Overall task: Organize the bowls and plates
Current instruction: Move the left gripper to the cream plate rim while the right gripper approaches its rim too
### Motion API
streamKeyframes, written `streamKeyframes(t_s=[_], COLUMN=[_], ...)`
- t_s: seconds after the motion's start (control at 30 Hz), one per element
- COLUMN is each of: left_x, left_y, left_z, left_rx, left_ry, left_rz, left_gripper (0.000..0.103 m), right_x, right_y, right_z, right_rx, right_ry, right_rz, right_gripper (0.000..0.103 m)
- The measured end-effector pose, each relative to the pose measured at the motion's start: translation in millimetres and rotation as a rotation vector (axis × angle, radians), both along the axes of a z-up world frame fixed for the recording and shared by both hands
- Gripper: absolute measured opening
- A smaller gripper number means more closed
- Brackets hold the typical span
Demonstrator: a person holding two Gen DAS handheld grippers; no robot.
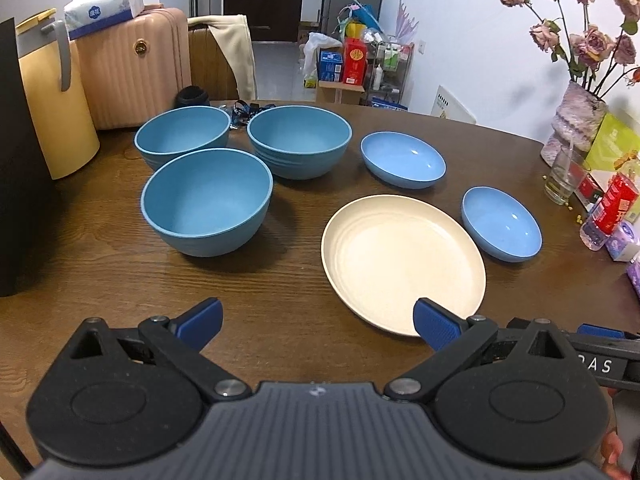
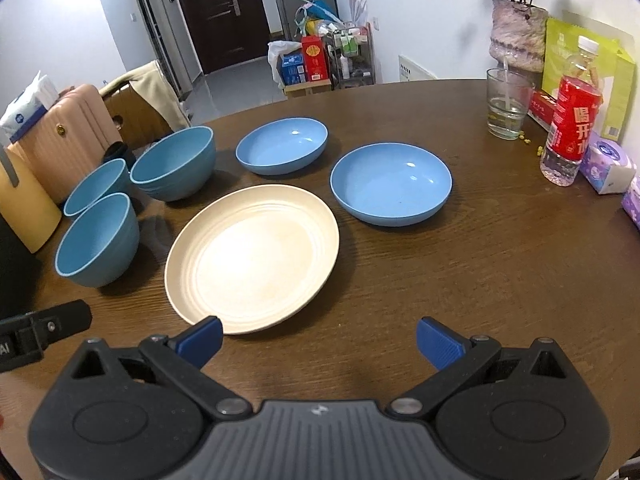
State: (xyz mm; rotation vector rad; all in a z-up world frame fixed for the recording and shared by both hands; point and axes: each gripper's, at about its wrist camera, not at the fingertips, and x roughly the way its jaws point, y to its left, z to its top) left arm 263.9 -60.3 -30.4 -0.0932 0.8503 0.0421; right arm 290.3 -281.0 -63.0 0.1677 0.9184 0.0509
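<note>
Left wrist view: the left tool (image 1: 318, 322) hangs spread and empty over the table (image 1: 120, 276); three deep blue bowls (image 1: 206, 202) cluster ahead, a cream plate (image 1: 400, 258) just beside its right finger.

Right wrist view: the right tool (image 2: 319, 340) (also spread, empty) faces the plate and two shallow blue dishes (image 2: 390, 182).

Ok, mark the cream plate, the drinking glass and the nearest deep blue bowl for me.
cream plate (image 2: 252, 256), right wrist view, centre of its well.
drinking glass (image 2: 507, 106), right wrist view, its side wall.
nearest deep blue bowl (image 1: 206, 202), left wrist view, inside bottom.
</note>
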Motion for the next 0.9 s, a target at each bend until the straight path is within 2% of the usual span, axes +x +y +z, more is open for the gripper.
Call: streamKeyframes(t_s=[0.43, 0.67, 0.8, 0.9], left_x=[44, 75, 92, 103], left_y=[-2, 0, 1, 3], left_z=[-19, -31, -40, -47], left_rx=[-0.019, -0.036, -0.049, -0.063], left_ry=[0.087, 0.145, 0.187, 0.218], left_rz=[0.041, 0.089, 0.116, 0.137], left_gripper=[0.103, 0.103, 0.103, 0.103], right_x=[46, 80, 102, 118], right_y=[-2, -7, -7, -5], right_z=[-16, -29, -36, -41], right_rx=[-0.034, -0.017, -0.011, -0.016], right_ry=[0.068, 0.118, 0.14, 0.155], right_rz=[0.034, 0.042, 0.051, 0.061], right_gripper=[0.103, 0.103, 0.101, 0.096])
